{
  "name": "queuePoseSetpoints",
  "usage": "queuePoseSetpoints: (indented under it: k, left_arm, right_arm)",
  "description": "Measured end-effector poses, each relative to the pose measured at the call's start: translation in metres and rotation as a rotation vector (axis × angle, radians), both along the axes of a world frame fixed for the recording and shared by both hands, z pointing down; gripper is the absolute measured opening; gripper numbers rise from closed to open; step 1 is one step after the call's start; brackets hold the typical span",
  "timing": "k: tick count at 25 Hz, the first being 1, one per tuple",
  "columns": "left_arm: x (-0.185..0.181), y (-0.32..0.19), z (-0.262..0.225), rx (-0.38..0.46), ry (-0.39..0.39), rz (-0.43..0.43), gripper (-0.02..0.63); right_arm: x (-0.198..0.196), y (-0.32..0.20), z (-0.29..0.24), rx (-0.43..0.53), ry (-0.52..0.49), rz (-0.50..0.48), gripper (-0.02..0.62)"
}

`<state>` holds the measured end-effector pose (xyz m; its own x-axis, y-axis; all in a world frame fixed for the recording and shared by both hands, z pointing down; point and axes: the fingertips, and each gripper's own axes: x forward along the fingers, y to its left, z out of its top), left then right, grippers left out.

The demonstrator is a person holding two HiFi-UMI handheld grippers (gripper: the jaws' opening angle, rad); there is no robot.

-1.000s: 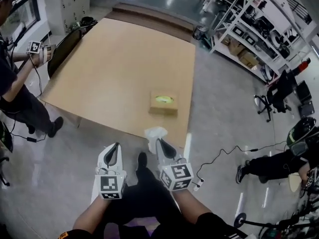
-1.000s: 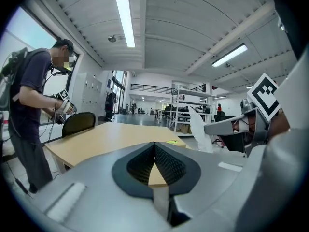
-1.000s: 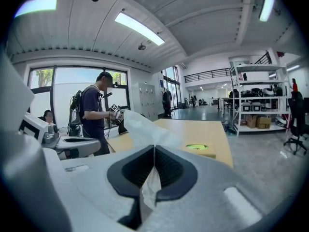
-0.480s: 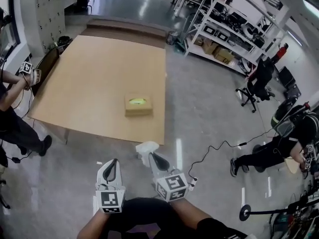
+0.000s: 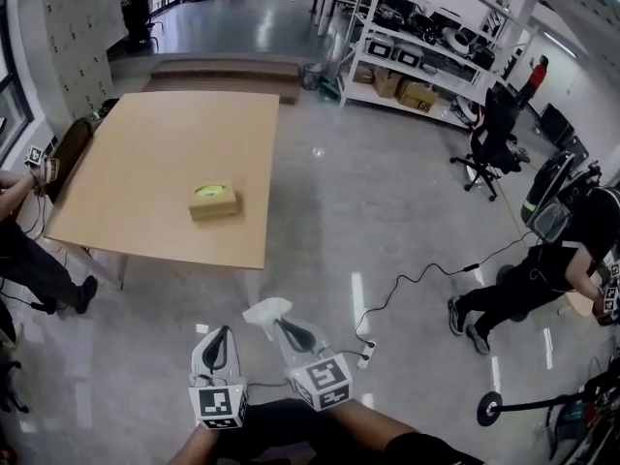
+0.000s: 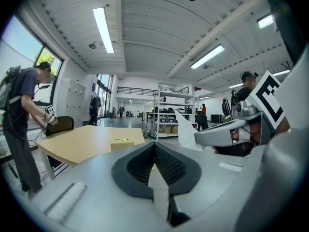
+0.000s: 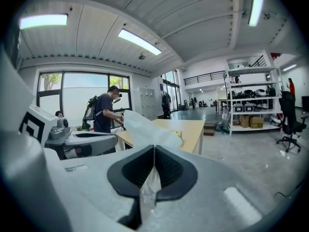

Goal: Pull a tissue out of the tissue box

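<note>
The tissue box [image 5: 214, 201] is sitting on the table [image 5: 136, 163], well apart from both grippers, ahead and to their left. The left gripper [image 5: 220, 335], the nearer one, is hanging with jaws together on nothing. The right gripper [image 5: 282, 327] is pinching the tissue [image 5: 267, 310], already free of the box.

person [image 5: 24, 260] cut by left edge, tissue box [image 5: 214, 201] print too small
</note>
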<state>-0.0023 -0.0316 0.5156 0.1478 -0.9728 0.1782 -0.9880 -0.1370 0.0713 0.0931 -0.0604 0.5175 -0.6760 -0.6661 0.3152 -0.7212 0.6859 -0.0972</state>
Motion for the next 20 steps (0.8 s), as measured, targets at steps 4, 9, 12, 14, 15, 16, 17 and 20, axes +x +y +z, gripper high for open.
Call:
queuePoseSetpoints:
  k: [4,9,12,14,15,16,17,20]
  left_arm:
    - [0.037,0.032,0.012,-0.039,-0.033,-0.026,0.018]
    - [0.056,0.045,0.016,-0.039,-0.074,-0.02,0.018]
    - [0.067,0.056,0.015,-0.046,-0.072,-0.024,0.018]
    - [0.068,0.065,0.019,-0.051,-0.071,-0.027,0.018]
    - [0.068,0.07,0.022,-0.051,-0.072,-0.028,0.018]
    - [0.068,0.074,0.024,-0.048,-0.074,-0.03,0.018]
    - [0.069,0.078,0.027,-0.044,-0.078,-0.032,0.018]
    - [0.075,0.09,0.029,-0.039,-0.077,-0.037,0.018]
  right_arm:
    - [0.043,0.024,0.02,-0.03,0.001,-0.006,0.0]
    - [0.071,0.036,0.029,-0.039,-0.017,0.01,0.0]
    - [0.087,0.053,0.03,-0.056,-0.006,0.015,0.0]
    - [0.09,0.067,0.033,-0.06,0.001,0.005,0.0]
    - [0.089,0.074,0.036,-0.061,0.002,-0.003,0.0]
    - [0.088,0.081,0.038,-0.059,0.003,-0.012,0.0]
    - [0.089,0.088,0.039,-0.057,0.004,-0.021,-0.002]
    - [0.093,0.103,0.04,-0.049,0.012,-0.038,-0.002]
